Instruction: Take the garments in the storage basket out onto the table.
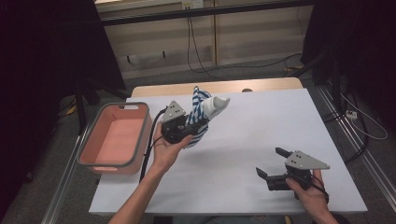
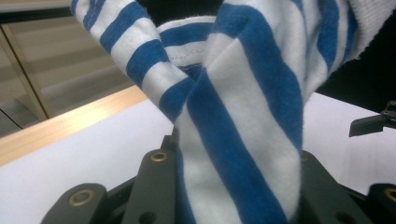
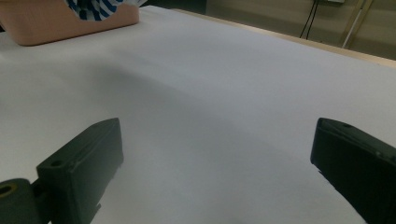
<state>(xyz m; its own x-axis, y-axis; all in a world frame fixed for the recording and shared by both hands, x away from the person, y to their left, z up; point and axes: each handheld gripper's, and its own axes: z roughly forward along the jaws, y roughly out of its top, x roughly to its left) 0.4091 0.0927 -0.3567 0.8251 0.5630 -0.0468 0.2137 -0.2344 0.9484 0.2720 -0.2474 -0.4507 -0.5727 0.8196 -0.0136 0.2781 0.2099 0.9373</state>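
**A:** Well, start nearest the person. What's at the front edge of the table (image 1: pixel 243 186)?

**B:** In the high view, the right gripper (image 1: pixel 270 163) sits low over the white tabletop, near the front right corner, held in the right hand (image 1: pixel 312 195). Its jaws stand wide apart with nothing between them. The right gripper view confirms it: two black jaws, bare white surface in the gap.

**A:** And farther in?

**B:** The left hand (image 1: pixel 164 150) holds the left gripper (image 1: pixel 200 125) left of the table's middle, clamped on a blue-and-white striped sock (image 1: pixel 198 108). The sock is lifted off the table, just right of the pink basket (image 1: pixel 99 161).

**A:** What does the left gripper view add?

**B:** The close detail: the sock (image 2: pixel 243 130) is bunched between the two black jaws, pinched at its lower part, stripes running diagonally, a stitched hem visible near the top. It also catches a jaw tip of the right gripper at its right edge.

**A:** Which way does the sock point?

**B:** From above, its long axis runs roughly upright out of the jaws, leaning toward the far side; one white end bends off to the right.

**A:** And beyond?

**B:** The right gripper view shows the basket (image 3: pixel 70 23) at the far corner with a striped scrap (image 3: pixel 95 8) of the sock before it.
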